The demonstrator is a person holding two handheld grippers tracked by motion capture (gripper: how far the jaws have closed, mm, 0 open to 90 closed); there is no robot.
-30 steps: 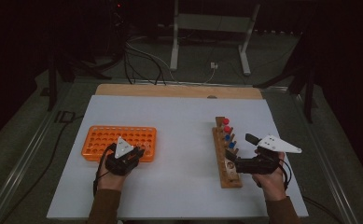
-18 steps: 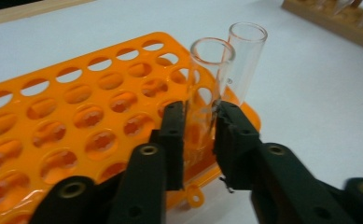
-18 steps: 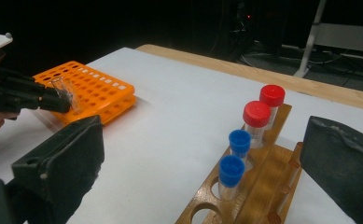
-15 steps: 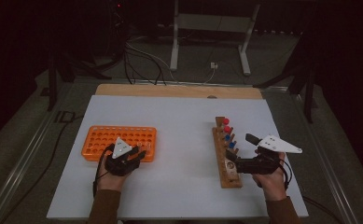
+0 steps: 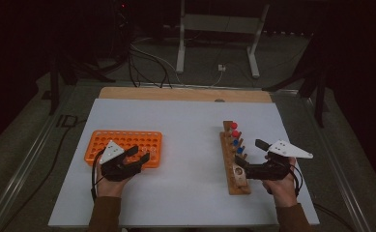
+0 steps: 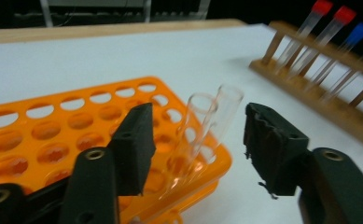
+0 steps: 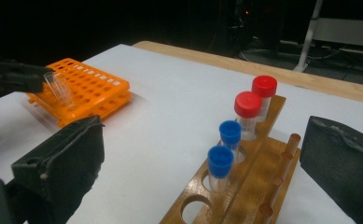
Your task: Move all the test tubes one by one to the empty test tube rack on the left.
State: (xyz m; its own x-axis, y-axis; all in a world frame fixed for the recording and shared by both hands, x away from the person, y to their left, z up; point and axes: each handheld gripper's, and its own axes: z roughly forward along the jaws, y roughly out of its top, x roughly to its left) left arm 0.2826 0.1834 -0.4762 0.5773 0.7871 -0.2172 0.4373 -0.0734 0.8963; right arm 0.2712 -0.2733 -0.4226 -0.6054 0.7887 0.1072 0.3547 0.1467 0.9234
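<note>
Here, a white table (image 5: pixel 185 145) is being worked at by a person with 2 grippers. At its left side an orange rack (image 5: pixel 122 141) is lying flat; at its right a wooden rack (image 5: pixel 230 166) is standing lengthwise, well apart from the orange one. In the wooden rack 4 capped tubes are being held upright: 2 red-capped tubes (image 7: pixel 256 98) at the far end and 2 blue-capped tubes (image 7: pixel 226 147) next to them, with empty holes nearer the person.

The left gripper (image 6: pixel 198 140) is being held at the near right corner of the orange rack. Its jaws have just been opening, and they are now standing released on either side of 2 clear tubes (image 6: pixel 207 121), neither pad pressing on the glass. These uncapped tubes are sitting tilted in corner holes of the orange rack, just beside each other.

The right gripper (image 7: pixel 202 163) is being held at the near end of the wooden rack, its jaws spread wide, nothing being grasped between them.
</note>
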